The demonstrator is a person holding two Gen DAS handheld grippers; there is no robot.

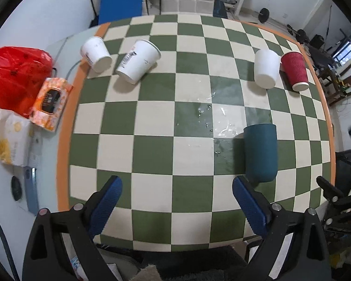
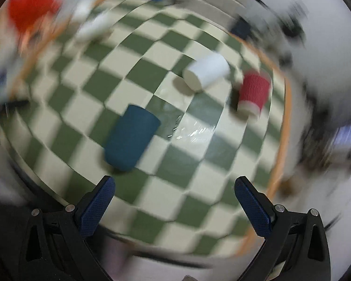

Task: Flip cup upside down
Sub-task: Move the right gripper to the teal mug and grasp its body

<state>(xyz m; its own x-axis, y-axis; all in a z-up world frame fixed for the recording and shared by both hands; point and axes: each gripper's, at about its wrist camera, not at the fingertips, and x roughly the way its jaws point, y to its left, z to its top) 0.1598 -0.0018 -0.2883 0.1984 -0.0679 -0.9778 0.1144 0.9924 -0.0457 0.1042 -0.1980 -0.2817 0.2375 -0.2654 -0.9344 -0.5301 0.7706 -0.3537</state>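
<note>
The teal cup [image 1: 260, 152] is seen on the green-and-cream checkered desk [image 1: 152, 121], its closed end turned toward the left-wrist camera; whether it stands inverted or lies tipped cannot be told from either view. It is placed just beyond the right-hand finger of the left gripper [image 1: 177, 199], apart from it. A small puddle of clear liquid [image 1: 210, 119] is spread on the cloth just beside the cup, on its far side. In the right-wrist view, which is heavily blurred, the same cup [image 2: 131, 138] is found ahead of the right gripper [image 2: 174, 199], nearer its left-hand finger.

The jaws of both grippers are held wide open, and nothing is gripped by either.

Further back on the right, a plain white cup [image 1: 266, 68] and a red ribbed cup [image 1: 294, 70] are set close together near the desk's orange border. At the far left, two printed white paper cups [image 1: 138, 61] are set side by side. Off the cloth, a red plastic bag [image 1: 17, 77] and an orange tissue pack [image 1: 51, 103] are seen.
</note>
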